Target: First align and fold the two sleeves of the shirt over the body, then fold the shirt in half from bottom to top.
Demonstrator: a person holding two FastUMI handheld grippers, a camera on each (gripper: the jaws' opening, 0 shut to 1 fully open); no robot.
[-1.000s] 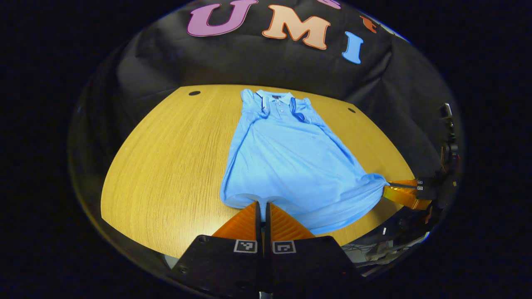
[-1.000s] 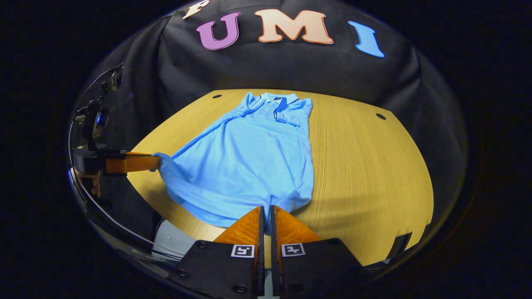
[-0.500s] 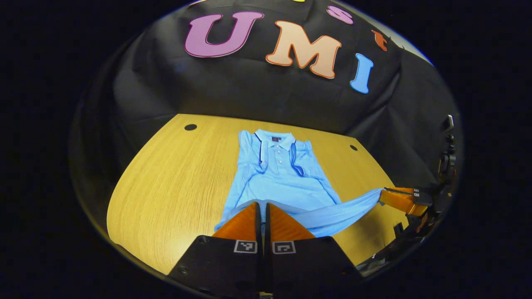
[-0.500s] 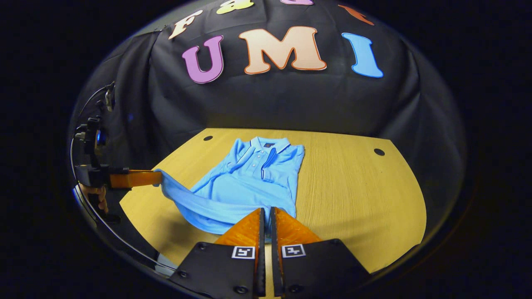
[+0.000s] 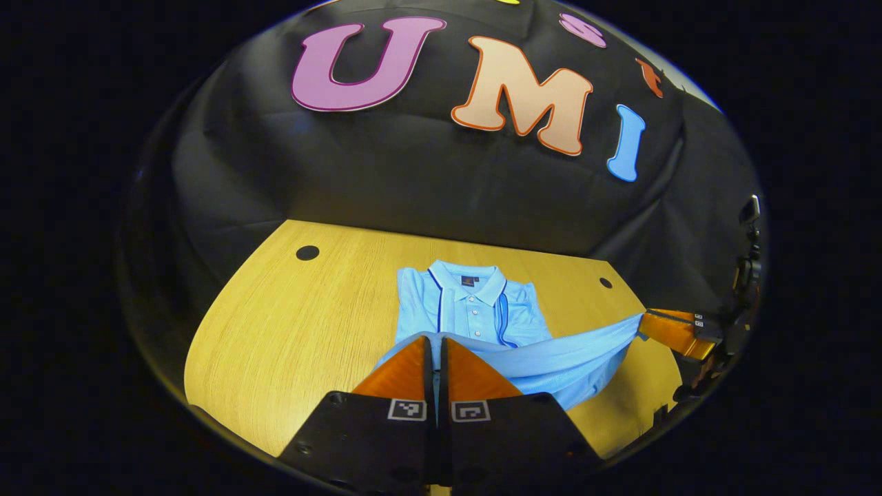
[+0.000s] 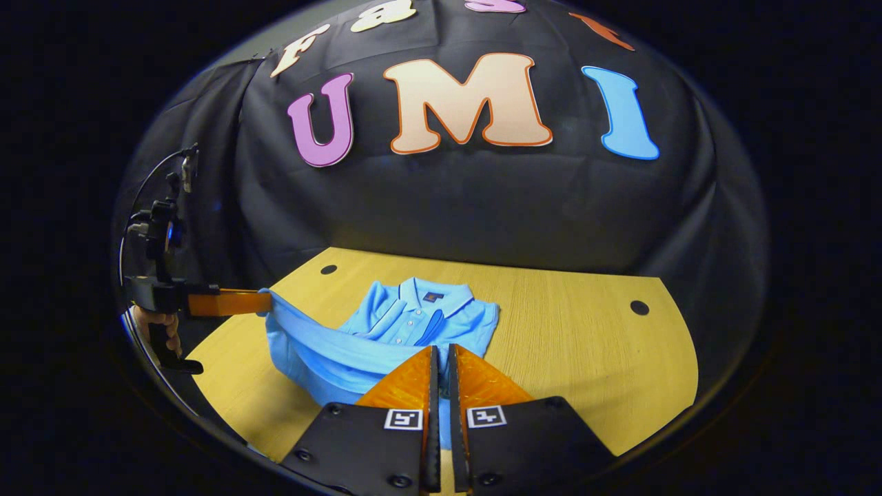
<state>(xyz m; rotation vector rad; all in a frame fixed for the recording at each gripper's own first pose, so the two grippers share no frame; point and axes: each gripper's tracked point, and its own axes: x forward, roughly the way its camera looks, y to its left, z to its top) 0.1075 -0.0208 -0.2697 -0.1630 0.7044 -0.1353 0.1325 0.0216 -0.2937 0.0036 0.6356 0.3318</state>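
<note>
- We hold the light-blue polo shirt (image 5: 475, 310) by its bottom hem (image 5: 551, 355), which hangs as a taut band in the air between our two claws.
- Our left claw (image 5: 434, 344) is closed on one hem corner; in the right gripper view it shows at the counter's left edge (image 6: 265, 303), with a hand (image 6: 162, 327) gripping its handle.
- Our right claw (image 6: 441, 355) is closed on the other hem corner; in the left gripper view it shows at the right edge (image 5: 644, 324).
- The shirt's long axis runs from the raised hem straight ahead to the collar (image 6: 431, 296), which lies flat toward the counter's far edge. Both sleeves appear already folded onto the body.
- The collar sits directly forward of both claws, and neither claw looks clearly nearer to it. We judge that both should carry the hem forward evenly and lower it at the collar, or the fold will skew.
- The wooden counter (image 6: 586, 344) is smooth, with small dark holes (image 6: 639, 307) near its far corners. A black cloth wall (image 6: 482, 200) closes the booth behind.
</note>
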